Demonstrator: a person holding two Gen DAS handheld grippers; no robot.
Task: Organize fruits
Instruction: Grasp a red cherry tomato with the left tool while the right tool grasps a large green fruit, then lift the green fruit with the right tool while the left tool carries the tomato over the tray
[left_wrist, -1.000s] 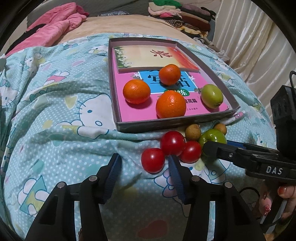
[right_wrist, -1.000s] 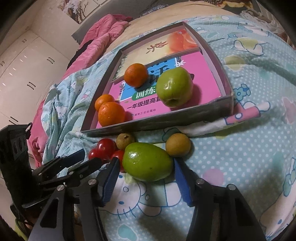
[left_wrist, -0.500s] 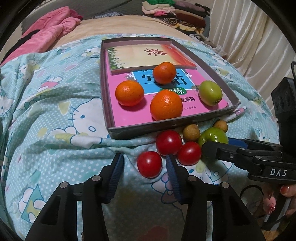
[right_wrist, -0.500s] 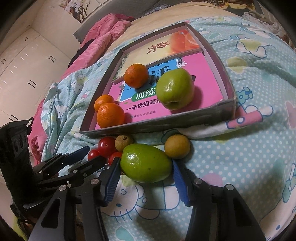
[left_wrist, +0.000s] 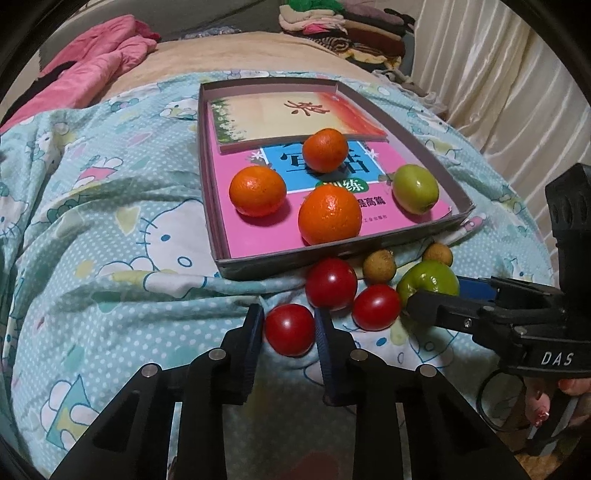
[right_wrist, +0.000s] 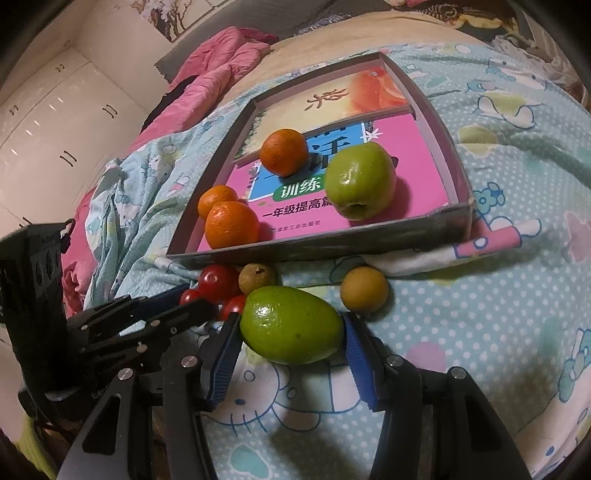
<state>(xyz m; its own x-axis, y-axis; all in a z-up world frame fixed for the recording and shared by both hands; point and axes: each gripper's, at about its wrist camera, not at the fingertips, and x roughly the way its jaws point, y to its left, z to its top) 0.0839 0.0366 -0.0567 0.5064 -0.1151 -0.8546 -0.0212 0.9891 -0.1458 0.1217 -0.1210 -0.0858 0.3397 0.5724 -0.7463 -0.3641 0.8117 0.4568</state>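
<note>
On the blue cartoon bedspread lies a small red tomato (left_wrist: 290, 329); my left gripper (left_wrist: 289, 325) is closing on it, both blue pads against its sides. My right gripper (right_wrist: 291, 332) is shut on an oval green fruit (right_wrist: 291, 325), which still rests on the cloth. Two more tomatoes (left_wrist: 331, 283) (left_wrist: 376, 307) and two brown longans (right_wrist: 257, 278) (right_wrist: 364, 289) sit beside them. Just beyond stands a shallow grey box (left_wrist: 332, 256) lined with books, holding three oranges (left_wrist: 329, 215) and a round green fruit (right_wrist: 360, 181).
A pink quilt (left_wrist: 92, 59) lies at the bed's far left and folded clothes (left_wrist: 332, 22) are stacked behind. A cream curtain (left_wrist: 498, 74) hangs on the right, white wardrobes (right_wrist: 48, 122) on the left. A hand (left_wrist: 569, 387) grips the right tool's handle.
My left jaws have narrowed from wide apart until the pads meet the near tomato. The right gripper stays around the green fruit as before.
</note>
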